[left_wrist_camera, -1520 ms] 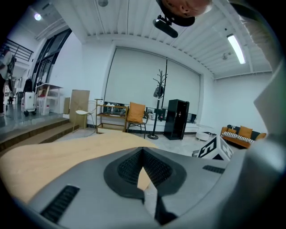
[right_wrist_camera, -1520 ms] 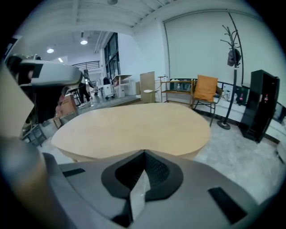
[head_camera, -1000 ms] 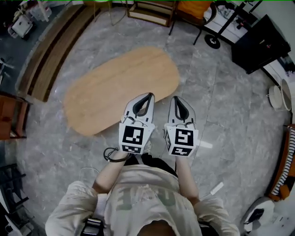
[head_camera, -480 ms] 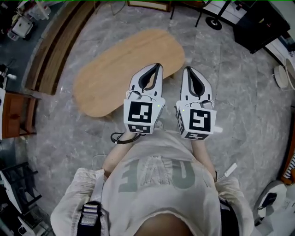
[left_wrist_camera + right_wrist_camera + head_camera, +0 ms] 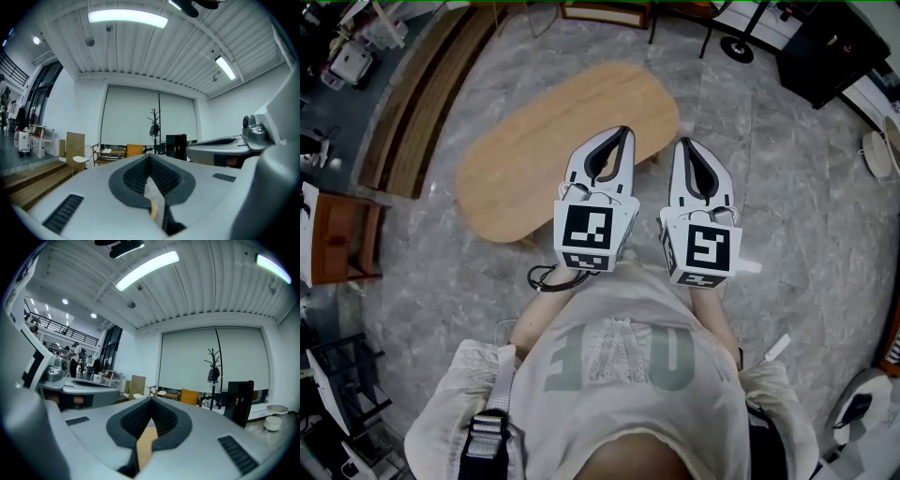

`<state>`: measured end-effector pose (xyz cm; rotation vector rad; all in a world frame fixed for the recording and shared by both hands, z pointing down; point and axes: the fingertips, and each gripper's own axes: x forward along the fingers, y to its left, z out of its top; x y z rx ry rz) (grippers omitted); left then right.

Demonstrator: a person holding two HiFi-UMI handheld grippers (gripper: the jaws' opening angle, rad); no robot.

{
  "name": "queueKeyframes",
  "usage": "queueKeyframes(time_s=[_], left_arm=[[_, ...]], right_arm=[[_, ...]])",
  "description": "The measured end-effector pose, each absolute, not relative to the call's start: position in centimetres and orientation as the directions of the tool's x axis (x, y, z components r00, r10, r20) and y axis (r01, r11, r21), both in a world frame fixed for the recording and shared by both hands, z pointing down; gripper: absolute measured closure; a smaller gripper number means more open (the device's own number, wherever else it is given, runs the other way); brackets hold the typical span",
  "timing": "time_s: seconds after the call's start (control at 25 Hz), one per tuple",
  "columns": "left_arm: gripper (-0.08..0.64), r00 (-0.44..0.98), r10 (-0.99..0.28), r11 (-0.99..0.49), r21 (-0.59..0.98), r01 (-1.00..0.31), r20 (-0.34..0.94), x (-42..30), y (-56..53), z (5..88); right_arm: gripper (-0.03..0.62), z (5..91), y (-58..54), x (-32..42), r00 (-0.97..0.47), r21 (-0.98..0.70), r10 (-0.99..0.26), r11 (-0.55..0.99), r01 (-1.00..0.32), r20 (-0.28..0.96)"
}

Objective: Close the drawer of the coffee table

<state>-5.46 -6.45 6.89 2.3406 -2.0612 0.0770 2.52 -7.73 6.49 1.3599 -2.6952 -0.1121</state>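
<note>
The coffee table [image 5: 534,159] has a long oval wooden top and stands on the grey stone floor in the head view; from above I see no drawer. Both grippers are held side by side in front of the person's chest, pointing level across the room. My left gripper [image 5: 622,132] hangs above the table's near right edge with its jaws together and nothing between them. My right gripper [image 5: 684,143] is just right of the table's end, also shut and holding nothing. In the gripper views the left gripper [image 5: 150,157] and right gripper [image 5: 151,400] show closed tips against the far wall.
Wooden steps [image 5: 403,103] run along the left. A black cabinet [image 5: 830,56] stands at the top right and a brown side table [image 5: 337,239] at the left edge. A coat stand [image 5: 153,126] and a black box [image 5: 239,399] stand by the far wall.
Both grippers rose together and moved up the picture, from short of the table's near edge to over it and beside it. They have kept still over the last half second.
</note>
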Motion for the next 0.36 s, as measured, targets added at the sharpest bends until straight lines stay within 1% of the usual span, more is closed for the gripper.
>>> queueKeyframes(time_s=[0.36], left_arm=[[0.552, 0.133, -0.989, -0.133, -0.005, -0.991, 0.069, -4.7, -7.1, 8.5]], right_arm=[[0.586, 7.8, -8.5, 2.7, -0.595, 0.107, -0.799, 0.601, -0.792, 0.086]])
